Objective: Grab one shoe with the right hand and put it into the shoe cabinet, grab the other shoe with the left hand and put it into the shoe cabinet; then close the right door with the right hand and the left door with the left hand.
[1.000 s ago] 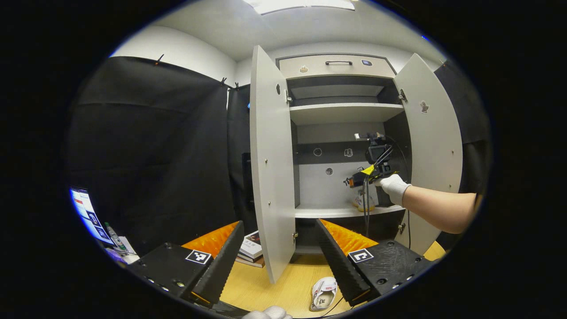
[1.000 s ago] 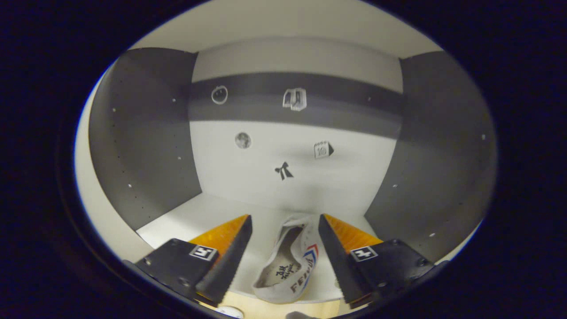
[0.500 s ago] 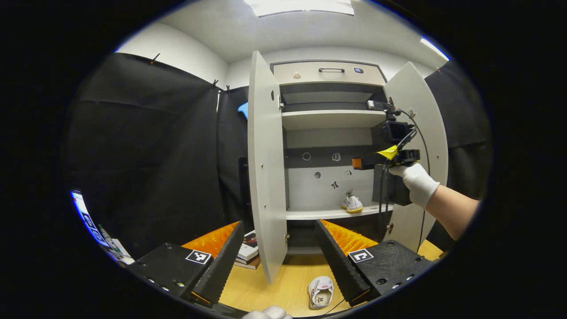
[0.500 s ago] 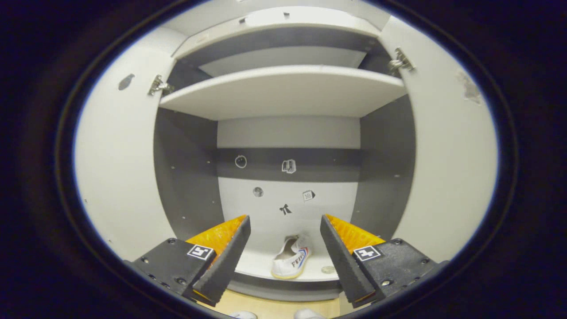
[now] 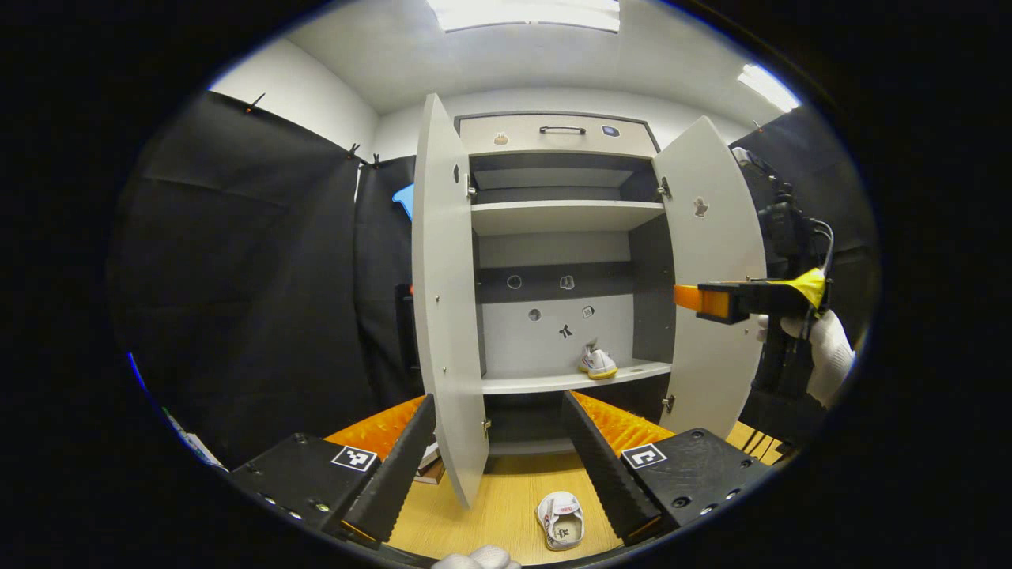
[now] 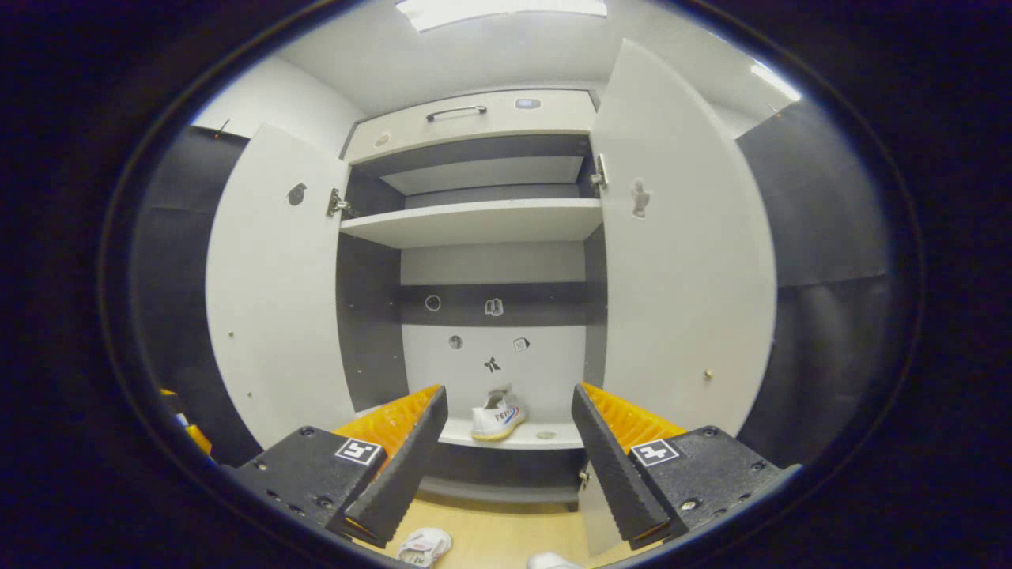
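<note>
One white shoe stands on the lower shelf of the open shoe cabinet. The other white shoe lies sole-down on the wooden floor in front of the cabinet. My left gripper is open and empty, above the floor shoe and slightly left of it. My right gripper is open and empty, held back from the cabinet; it shows in the left gripper view at the right, in a white-gloved hand. Both doors, left door and right door, stand wide open.
An upper shelf and a top drawer with a handle sit above. Books lie on the floor behind the left door. Black cloth walls flank the cabinet. A small round object lies on the lower shelf beside the shoe.
My right gripper has drawn back out of the cabinet, leaving the shoe on the lower shelf. The left gripper has drifted a little back and rightwards; the floor shoe has not moved.
</note>
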The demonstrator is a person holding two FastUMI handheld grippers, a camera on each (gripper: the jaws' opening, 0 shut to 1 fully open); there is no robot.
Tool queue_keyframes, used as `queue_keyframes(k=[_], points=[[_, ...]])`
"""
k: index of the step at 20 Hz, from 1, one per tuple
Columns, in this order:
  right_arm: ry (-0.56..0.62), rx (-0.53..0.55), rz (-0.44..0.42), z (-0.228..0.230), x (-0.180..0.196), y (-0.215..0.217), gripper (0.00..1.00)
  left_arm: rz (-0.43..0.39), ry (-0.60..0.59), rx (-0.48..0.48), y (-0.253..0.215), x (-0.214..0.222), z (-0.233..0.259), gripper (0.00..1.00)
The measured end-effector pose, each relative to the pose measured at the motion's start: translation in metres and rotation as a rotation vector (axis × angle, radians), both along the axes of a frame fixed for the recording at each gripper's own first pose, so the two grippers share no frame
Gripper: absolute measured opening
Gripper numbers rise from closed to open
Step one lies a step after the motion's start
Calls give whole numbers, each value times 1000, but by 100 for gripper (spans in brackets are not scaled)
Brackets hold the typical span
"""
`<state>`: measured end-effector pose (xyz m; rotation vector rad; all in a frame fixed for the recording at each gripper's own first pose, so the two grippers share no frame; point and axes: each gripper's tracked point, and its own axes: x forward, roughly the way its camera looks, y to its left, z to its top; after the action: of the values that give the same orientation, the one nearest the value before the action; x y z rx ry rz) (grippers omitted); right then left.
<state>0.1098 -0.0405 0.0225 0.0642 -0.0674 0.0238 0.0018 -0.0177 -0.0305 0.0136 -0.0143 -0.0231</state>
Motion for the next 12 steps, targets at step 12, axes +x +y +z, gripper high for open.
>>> queue_keyframes(k=[12], points=[[70, -7, -50, -67, -78, -31, 99, -115, 41, 40, -42, 20, -37, 96]])
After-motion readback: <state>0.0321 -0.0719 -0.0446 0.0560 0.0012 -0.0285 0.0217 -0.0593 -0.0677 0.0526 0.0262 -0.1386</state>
